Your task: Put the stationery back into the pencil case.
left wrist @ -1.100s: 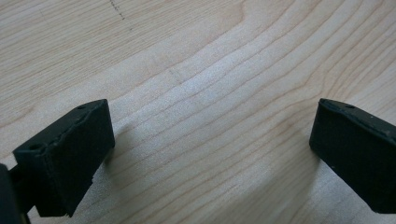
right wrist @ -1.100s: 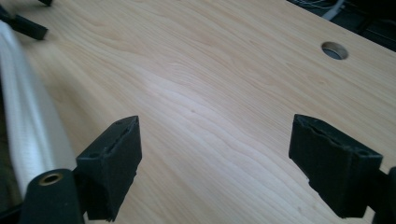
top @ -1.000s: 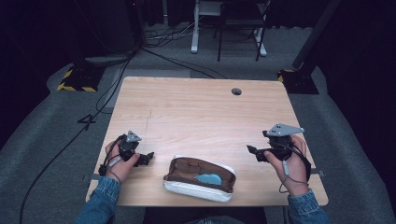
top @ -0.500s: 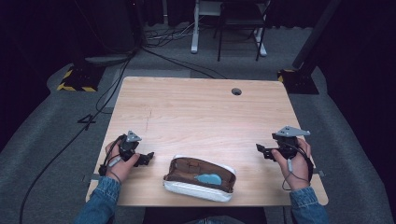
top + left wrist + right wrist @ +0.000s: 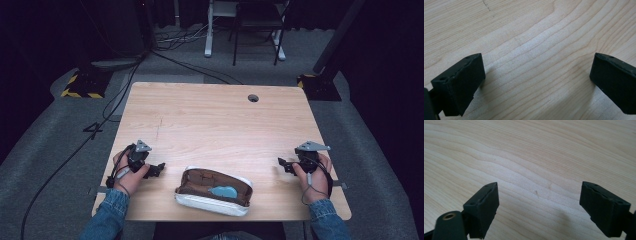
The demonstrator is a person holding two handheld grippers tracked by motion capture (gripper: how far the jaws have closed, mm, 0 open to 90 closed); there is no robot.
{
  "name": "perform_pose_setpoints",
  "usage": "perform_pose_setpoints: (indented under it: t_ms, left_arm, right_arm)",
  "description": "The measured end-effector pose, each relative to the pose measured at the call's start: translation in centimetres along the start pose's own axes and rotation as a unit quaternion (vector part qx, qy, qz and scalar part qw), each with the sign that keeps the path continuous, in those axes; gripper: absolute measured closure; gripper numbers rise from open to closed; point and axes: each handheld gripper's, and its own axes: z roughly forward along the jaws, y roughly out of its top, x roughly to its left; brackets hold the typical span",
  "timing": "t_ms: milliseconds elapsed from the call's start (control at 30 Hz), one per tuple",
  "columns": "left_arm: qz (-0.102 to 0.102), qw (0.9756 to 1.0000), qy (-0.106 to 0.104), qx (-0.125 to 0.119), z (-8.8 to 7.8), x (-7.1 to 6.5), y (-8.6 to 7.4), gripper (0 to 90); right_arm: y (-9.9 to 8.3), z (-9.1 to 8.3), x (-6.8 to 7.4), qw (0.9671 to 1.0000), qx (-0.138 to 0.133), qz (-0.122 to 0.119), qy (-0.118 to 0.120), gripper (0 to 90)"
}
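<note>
Pouch [image 5: 214, 191] lies open, untouched between both grippers, left [image 5: 156, 170] and right [image 5: 283, 164], jaws spread; approach pending.

One wooden table [image 5: 215, 120]; one open pencil case [image 5: 214, 191] on it, near the front edge — brown inside, white outside; one blue item [image 5: 223, 191] lying in the case (what it is cannot be told); two grippers — the left gripper [image 5: 159, 168] and the right gripper [image 5: 281, 163]; one round hole [image 5: 253, 98] in the tabletop.
</note>
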Motion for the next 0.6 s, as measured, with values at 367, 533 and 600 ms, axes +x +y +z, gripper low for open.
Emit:
perform_pose_setpoints:
  t_ms: [367,533,600]
  left_arm:
    - [-0.001,1.0000,0.000,0.001,0.0,0.0,0.0,0.2]
    - [-0.002,1.0000,-0.001,0.000,0.0,-0.1,0.0,0.2]
    - [-0.002,1.0000,-0.001,0.001,0.0,-0.1,0.0,0.2]
  right_arm:
    - [-0.7,1.1,0.5,0.9997,0.025,0.008,0.000,15.5]
    - [-0.9,1.2,0.7,0.9996,0.018,0.020,-0.007,13.9]
    - [-0.9,1.2,0.6,0.9996,0.018,0.020,-0.005,13.6]
